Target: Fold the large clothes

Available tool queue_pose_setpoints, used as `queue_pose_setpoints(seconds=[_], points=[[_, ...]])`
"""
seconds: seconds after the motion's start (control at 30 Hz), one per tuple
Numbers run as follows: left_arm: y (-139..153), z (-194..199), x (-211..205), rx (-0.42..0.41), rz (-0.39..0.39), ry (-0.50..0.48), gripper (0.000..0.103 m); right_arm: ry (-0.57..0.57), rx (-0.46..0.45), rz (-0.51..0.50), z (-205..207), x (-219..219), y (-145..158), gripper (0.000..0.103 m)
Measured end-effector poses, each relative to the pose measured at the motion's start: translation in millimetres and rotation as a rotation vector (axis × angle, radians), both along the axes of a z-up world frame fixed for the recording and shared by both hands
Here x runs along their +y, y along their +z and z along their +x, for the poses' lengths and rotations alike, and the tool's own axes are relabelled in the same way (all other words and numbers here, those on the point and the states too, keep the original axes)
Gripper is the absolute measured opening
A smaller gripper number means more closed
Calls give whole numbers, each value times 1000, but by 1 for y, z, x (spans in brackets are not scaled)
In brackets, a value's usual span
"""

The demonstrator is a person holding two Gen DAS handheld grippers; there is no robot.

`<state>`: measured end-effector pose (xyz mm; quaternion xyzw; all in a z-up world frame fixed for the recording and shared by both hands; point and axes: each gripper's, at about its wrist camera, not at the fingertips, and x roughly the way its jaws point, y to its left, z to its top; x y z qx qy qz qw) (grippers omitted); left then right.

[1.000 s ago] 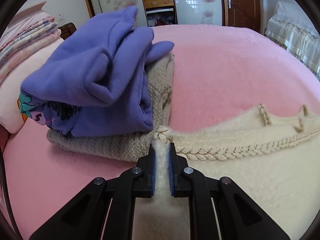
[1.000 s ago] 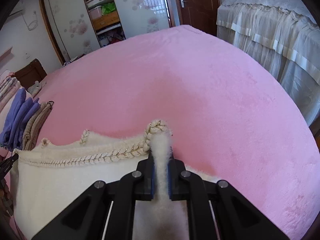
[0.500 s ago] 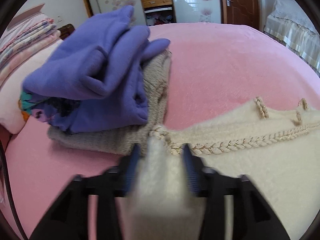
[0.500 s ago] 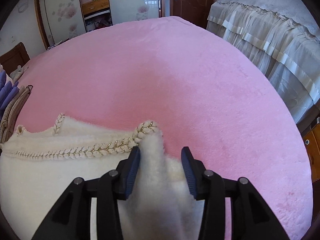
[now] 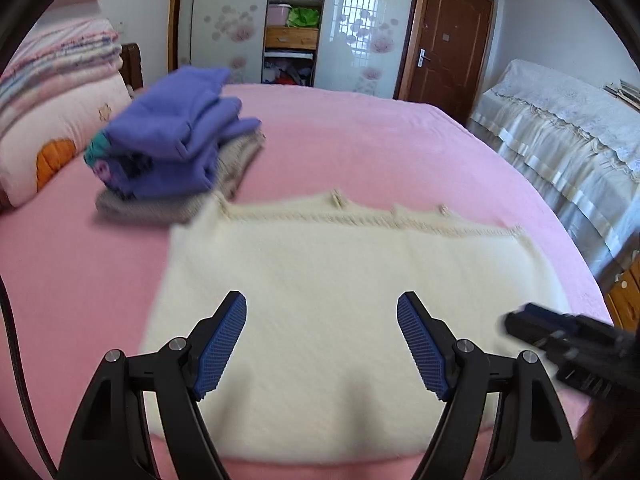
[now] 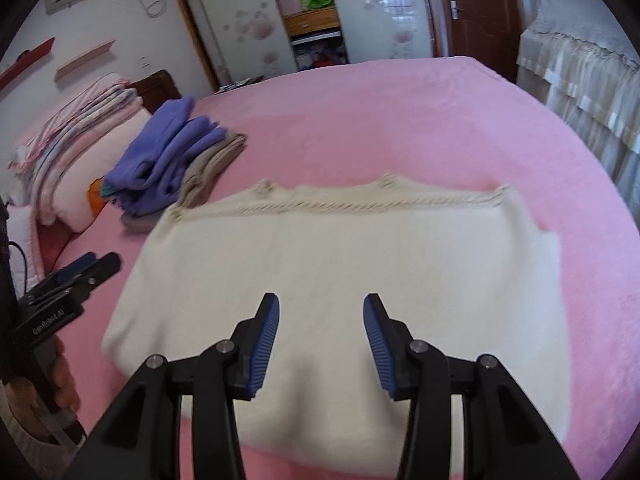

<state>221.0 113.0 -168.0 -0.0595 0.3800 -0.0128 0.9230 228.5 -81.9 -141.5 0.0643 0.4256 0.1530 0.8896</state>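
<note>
Both grippers spread wide, nothing held. Left gripper [image 5: 322, 344] and right gripper [image 6: 320, 344] hovering over near half of cream sweater [image 5: 340, 300], which lies flat on pink bed [image 5: 380, 152], dead ahead at 12 o'clock from both. Long axis running 9-to-3 across view; braided trim edge [image 6: 360, 202] along far side at 12. Folded purple-and-grey stack [image 5: 176, 160] at 10 o'clock, touching or just beside sweater's far-left corner, cannot tell which. Left end nearer left gripper, right end nearer right. Next fold likely side-to-side: each to grab own end. Risk: snagging stack at left corner.
</note>
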Motion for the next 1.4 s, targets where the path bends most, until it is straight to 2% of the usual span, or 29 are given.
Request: queue_pose_setpoints(seconds=[0.07,0.13,0.23,0.27,0.3,0.33,0.4,0.47,0.53,0.57,0.67,0.77,0.93,1.07,1.23,1.4], points=[[-19,-3,-11,35,18,16,76,37,7,-12,-11,23,-15,44],[-38,-1,-10,63,67,43,76,42,49,-37,-13,35,-35,44],[-61,0,5,113,134,101,76,4,76,-74,-10,18,-55,41],[-66,-1,18,117,119,124,77,-30,70,-80,-10,4,-56,41],[-71,-2,31,118,102,148,77,-48,73,-69,-10,-9,-56,34],[-73,-3,43,120,89,174,77,-71,81,-61,-10,-22,-58,19],[-77,-7,67,123,73,238,78,-140,81,-101,-12,-53,-59,12],[-79,-14,84,113,43,261,78,-208,76,-146,-16,-79,-63,12],[-83,-16,94,125,105,314,80,-264,83,-159,-19,-106,-67,11],[-87,-16,101,135,99,329,81,-295,80,-169,-21,-120,-67,10],[-97,-20,125,149,-20,363,87,-368,77,-189,-28,-149,-69,7],[-102,-24,131,153,-65,370,89,-377,83,-176,-30,-159,-74,1],[-104,-22,129,151,-42,367,89,-380,75,-275,-29,-147,-76,1],[-97,-21,128,166,-36,375,89,-389,83,-284,-29,-143,-74,1],[-70,-31,121,164,15,382,89,-381,99,-276,-32,-138,-61,6],[-32,-44,108,130,46,345,89,-355,87,-213,-39,-130,-40,6]])
